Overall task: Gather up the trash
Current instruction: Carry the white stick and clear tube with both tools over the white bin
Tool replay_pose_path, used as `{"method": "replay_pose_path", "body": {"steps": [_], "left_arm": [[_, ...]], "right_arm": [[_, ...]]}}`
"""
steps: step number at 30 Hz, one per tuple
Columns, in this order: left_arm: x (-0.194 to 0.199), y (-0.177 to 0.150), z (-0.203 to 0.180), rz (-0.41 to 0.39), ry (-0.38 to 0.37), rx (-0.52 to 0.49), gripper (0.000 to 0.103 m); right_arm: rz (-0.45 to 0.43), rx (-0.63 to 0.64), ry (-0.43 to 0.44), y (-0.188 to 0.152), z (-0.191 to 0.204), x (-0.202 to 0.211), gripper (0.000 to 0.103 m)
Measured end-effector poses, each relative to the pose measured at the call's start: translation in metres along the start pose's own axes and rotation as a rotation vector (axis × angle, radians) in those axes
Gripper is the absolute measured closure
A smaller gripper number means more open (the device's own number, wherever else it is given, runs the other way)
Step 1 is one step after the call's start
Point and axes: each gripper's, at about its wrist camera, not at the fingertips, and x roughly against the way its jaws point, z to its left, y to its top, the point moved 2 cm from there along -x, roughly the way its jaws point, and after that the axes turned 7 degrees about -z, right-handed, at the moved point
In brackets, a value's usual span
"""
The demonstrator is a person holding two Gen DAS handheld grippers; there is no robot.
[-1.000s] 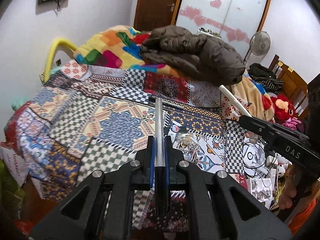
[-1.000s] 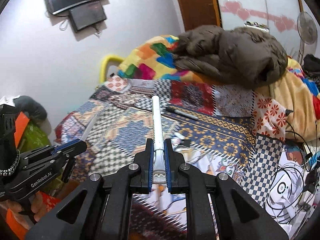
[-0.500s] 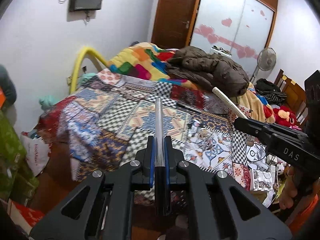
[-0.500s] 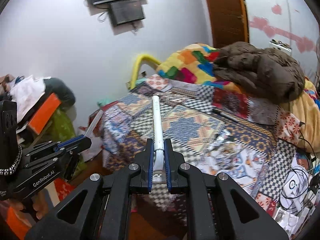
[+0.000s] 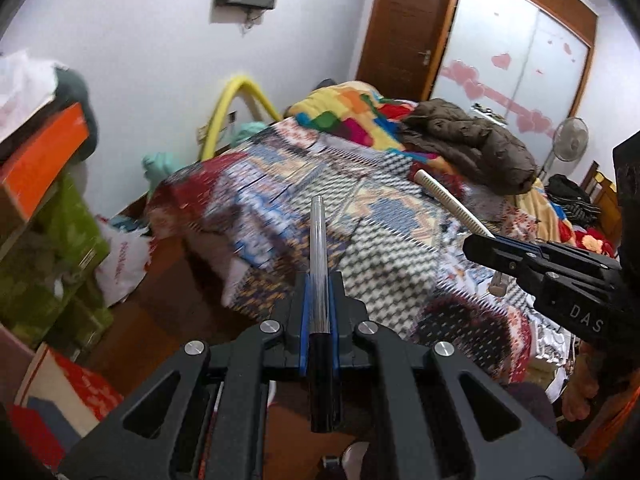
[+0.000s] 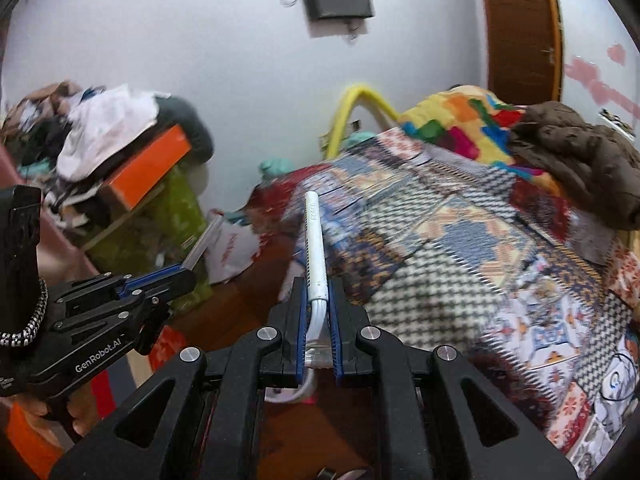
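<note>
My left gripper is shut on a clear pen with a black cap, which sticks straight out ahead, held in the air near the bed's corner. My right gripper is shut on a white plastic stick, also pointing forward. In the left wrist view the right gripper shows at the right with the white stick over the bed. In the right wrist view the left gripper shows at the left with the pen.
A bed with a patchwork cover fills the right, with a brown jacket and bright blanket at its far end. At left stand a green box, an orange box, clothes and a white bag on the wooden floor.
Both grippers have pulled back and swung left, away from the bed's top, still holding the pen and the stick. The floor and boxes at left have come into view.
</note>
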Motion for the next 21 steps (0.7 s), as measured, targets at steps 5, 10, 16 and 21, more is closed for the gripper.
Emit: {"method": "replay_pose_path", "body": {"steps": [5,10,16,21], "left_arm": [[0.006,-0.026,0.037,0.035,0.052,0.030,0.096],[-0.001,-0.056,0.071,0.090,0.090,0.082,0.096],[-0.029,-0.098,0.107,0.192,0.131,0.151,0.096],[-0.059,-0.133,0.128,0.287,0.159,0.197,0.096]], "right_arm": [[0.055,0.034,0.045,-0.017,0.035,-0.023,0.094],[0.129,0.060,0.080,-0.036,0.060,-0.052,0.094],[0.233,0.086,0.101,-0.062,0.078,-0.091,0.093],[0.350,0.081,0.125,-0.087,0.083,-0.129,0.093]]}}
